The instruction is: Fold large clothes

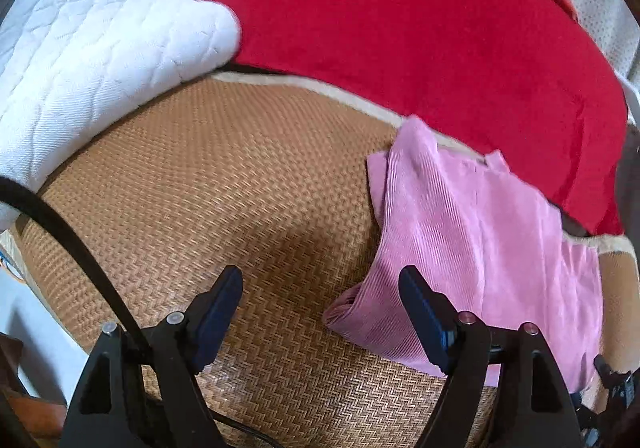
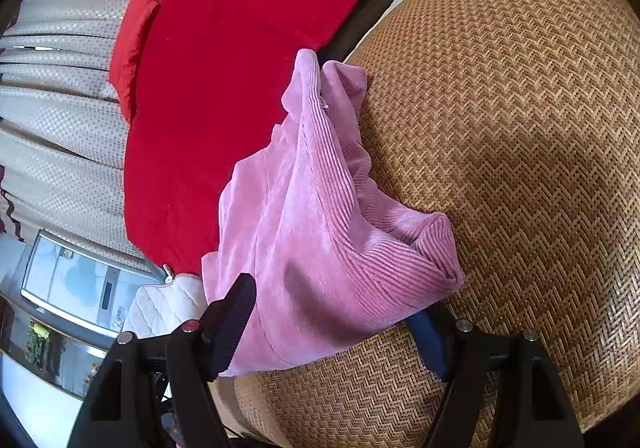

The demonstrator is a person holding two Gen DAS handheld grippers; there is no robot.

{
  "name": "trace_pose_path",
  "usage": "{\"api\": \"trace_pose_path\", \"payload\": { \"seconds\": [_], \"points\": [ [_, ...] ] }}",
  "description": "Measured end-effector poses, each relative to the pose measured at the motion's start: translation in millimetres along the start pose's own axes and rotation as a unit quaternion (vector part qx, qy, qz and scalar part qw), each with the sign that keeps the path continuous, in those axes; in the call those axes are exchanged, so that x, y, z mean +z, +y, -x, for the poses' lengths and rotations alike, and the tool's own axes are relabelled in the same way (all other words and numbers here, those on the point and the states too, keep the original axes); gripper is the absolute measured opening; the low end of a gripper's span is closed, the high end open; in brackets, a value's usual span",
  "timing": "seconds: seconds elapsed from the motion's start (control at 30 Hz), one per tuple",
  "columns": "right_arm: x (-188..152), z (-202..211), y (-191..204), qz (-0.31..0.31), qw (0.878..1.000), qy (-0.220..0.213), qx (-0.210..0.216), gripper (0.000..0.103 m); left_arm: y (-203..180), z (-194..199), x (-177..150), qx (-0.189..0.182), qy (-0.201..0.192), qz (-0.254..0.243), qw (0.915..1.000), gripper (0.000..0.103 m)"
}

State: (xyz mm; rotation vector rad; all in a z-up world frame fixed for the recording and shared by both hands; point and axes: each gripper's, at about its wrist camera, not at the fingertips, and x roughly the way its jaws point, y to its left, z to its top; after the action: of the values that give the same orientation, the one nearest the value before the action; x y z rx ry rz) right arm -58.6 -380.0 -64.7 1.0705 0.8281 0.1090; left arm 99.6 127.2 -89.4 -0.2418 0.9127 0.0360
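A pink ribbed garment lies bunched on a woven straw mat, partly over the mat's far edge. My left gripper is open above the mat, its right finger over the garment's near edge, holding nothing. In the right wrist view the same garment lies between the fingers of my right gripper, which is open; the cloth drapes over the right fingertip and hides part of it.
A red blanket lies beyond the mat. A white quilted pillow sits at the far left, with a black cable crossing in front. In the right wrist view a pale curtain hangs at the left.
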Motion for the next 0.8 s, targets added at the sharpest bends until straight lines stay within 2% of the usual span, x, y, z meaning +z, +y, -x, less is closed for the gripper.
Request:
{"api": "trace_pose_path", "payload": {
  "seconds": [0.07,0.1,0.13,0.17,0.2,0.4,0.47,0.53,0.6,0.7,0.8],
  "points": [
    [-0.1,0.2,0.2,0.002,1.000,0.000,0.000,0.077,-7.1,-15.9,-1.1,-0.004,0.025,-0.003,0.9997,0.080],
    [0.7,0.5,-0.3,0.002,1.000,0.001,0.002,0.077,-8.5,-22.2,-2.1,-0.010,0.039,-0.006,0.9992,0.076],
    [1.3,0.9,-1.0,0.000,1.000,0.001,0.004,0.077,-11.3,-31.3,-4.6,-0.019,0.057,-0.016,0.9981,0.039],
    [1.8,0.6,-2.0,-0.001,1.000,0.002,0.007,0.077,-13.8,-41.3,-8.2,-0.028,0.082,-0.024,0.9959,0.019],
    [2.4,0.0,-2.9,-0.002,1.000,0.002,0.009,0.077,-11.7,-46.5,-11.4,-0.026,0.091,-0.019,0.9953,0.018],
    [0.9,-0.3,-1.8,0.004,1.000,-0.003,0.004,0.077,-18.0,-29.3,-27.6,-0.004,0.067,-0.039,0.9970,0.019],
    [1.3,0.0,-0.7,0.006,1.000,-0.004,0.002,0.077,-17.9,-22.4,-32.1,0.001,0.064,-0.028,0.9975,0.026],
    [2.1,0.2,0.8,0.008,1.000,-0.002,0.000,0.077,-14.7,-11.4,-30.3,0.006,0.055,-0.016,0.9983,0.045],
    [3.3,0.0,1.1,0.007,1.000,0.000,-0.001,0.077,-16.1,-0.2,-29.2,0.016,0.031,-0.019,0.9992,0.055],
    [7.4,-2.1,1.6,0.009,1.000,0.003,-0.002,0.077,-25.4,17.5,-26.6,0.025,-0.001,-0.040,0.9989,0.062],
    [8.9,-3.6,2.6,0.009,1.000,0.004,-0.005,0.076,-36.3,23.8,-18.5,0.019,-0.017,-0.059,0.9979,0.063]
  ]
}}
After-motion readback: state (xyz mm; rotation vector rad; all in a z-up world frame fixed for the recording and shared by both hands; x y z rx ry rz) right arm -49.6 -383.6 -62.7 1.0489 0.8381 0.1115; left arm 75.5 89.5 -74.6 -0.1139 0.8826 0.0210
